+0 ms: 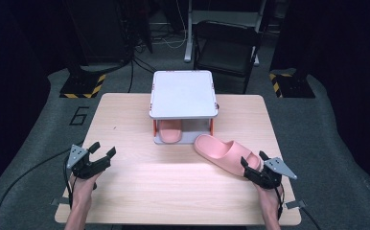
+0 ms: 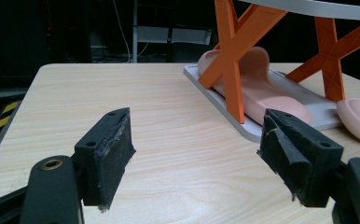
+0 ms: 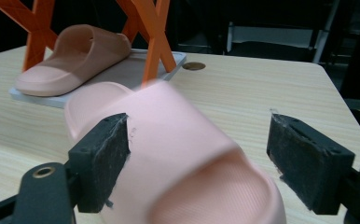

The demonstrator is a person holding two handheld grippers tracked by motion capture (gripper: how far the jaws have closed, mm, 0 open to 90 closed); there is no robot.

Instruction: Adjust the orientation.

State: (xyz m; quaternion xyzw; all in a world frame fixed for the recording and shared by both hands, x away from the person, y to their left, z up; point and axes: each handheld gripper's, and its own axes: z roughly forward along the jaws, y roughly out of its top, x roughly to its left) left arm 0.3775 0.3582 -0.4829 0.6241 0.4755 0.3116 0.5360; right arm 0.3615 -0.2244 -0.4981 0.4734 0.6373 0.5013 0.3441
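One pink slipper racked, one left on the table.

My right tongs point(image 1: 253, 167) gape around the heel of the loose slipper point(image 1: 226, 154), not yet pinching it. My left tongs point(image 1: 102, 154) hang open and empty. The other slipper point(image 1: 170, 132) already sits on the rack's point(image 1: 183, 93) lower shelf.

Overhead light falls evenly on the table point(image 1: 173, 191), bright at its centre — the surroundings sink into near-black. Soft shadows sit under the rack point(image 1: 183, 96). In the right gripper view the near slipper point(image 3: 183, 163) is blurred — background sharper.
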